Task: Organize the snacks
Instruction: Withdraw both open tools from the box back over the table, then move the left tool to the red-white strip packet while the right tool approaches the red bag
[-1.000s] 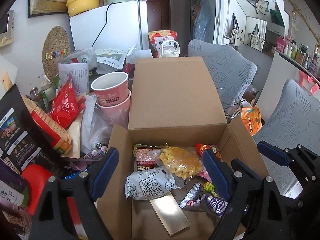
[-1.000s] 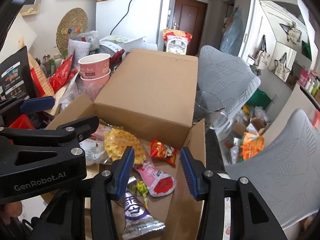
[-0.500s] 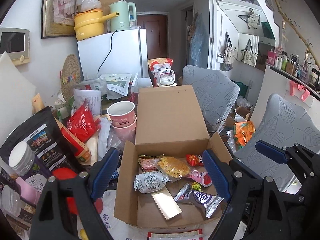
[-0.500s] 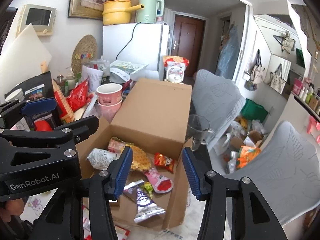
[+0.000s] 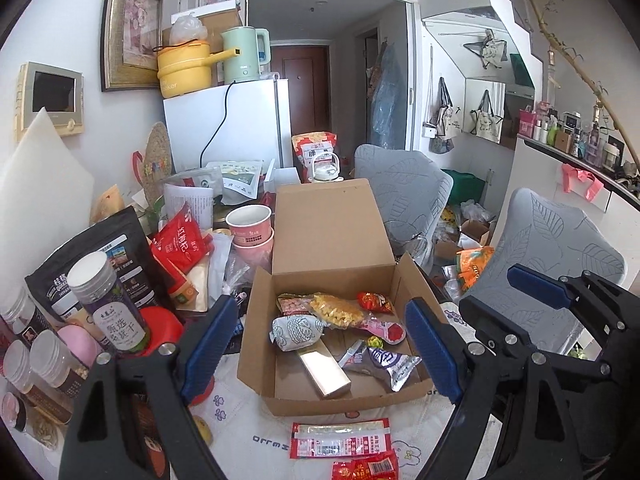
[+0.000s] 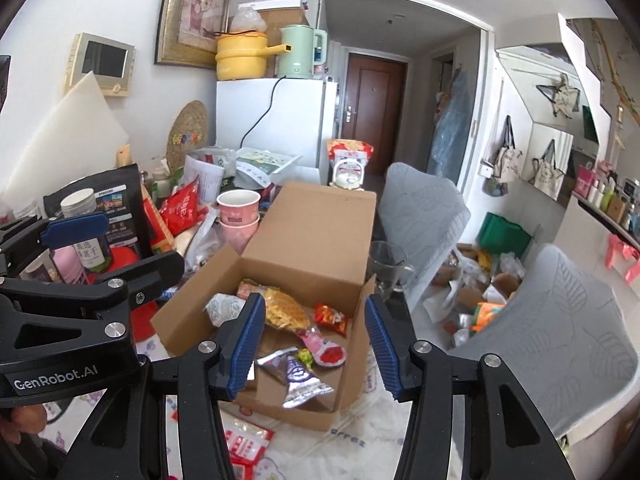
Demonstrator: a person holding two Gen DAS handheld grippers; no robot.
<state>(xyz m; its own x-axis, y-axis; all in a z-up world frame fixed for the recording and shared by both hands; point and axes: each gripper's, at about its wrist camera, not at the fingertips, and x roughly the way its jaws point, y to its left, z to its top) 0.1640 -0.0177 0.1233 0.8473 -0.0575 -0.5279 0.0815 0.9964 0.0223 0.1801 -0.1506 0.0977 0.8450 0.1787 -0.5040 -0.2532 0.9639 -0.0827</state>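
An open cardboard box stands on the table with its lid raised at the back. Inside lie a white patterned packet, a yellow wavy-chip bag, a small red packet, a gold bar and a silver-purple packet. In front of the box lies a red-and-white packet. My left gripper hangs open above and short of the box, holding nothing. My right gripper is open and holds nothing, over the box at its near right side.
Jars, a black bag, a red pouch and stacked pink cups crowd the table's left. A glass mug stands right of the box. Two grey chairs stand at the right, a white fridge behind.
Both grippers have drawn back and up from the box, which now looks smaller and farther off. The packets on the tablecloth in front of it have come into view.
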